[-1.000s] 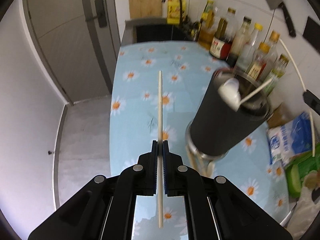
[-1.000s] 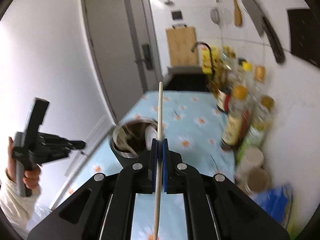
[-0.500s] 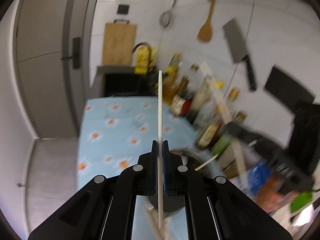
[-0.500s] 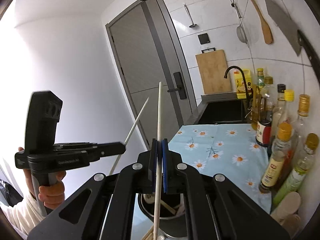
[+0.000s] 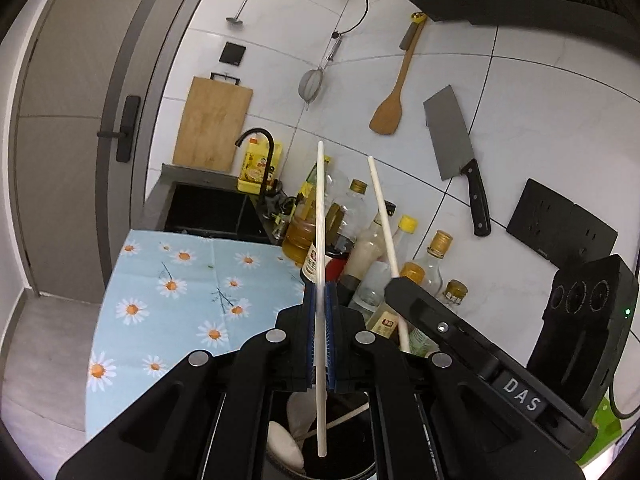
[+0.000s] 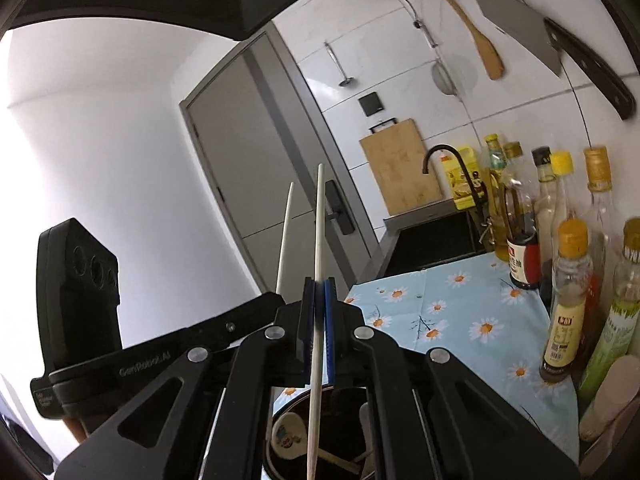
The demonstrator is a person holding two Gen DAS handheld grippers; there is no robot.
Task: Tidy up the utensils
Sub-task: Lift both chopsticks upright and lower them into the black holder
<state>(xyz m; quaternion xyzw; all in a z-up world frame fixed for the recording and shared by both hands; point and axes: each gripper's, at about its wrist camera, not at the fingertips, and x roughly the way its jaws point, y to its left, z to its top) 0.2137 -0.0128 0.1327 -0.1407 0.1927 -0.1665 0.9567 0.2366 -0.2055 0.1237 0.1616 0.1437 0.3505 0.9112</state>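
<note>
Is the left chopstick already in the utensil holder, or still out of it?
Out, as far as shows: the chopstick stays clamped in the shut left tool, its lower tip above the holder opening.

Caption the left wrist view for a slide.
Left hand-held gripper shut on a chopstick above the dark utensil cup; right hand-held gripper holds another chopstick alongside.

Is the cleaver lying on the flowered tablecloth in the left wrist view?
No, the cleaver hangs on the tiled wall, above the bottles.
</note>
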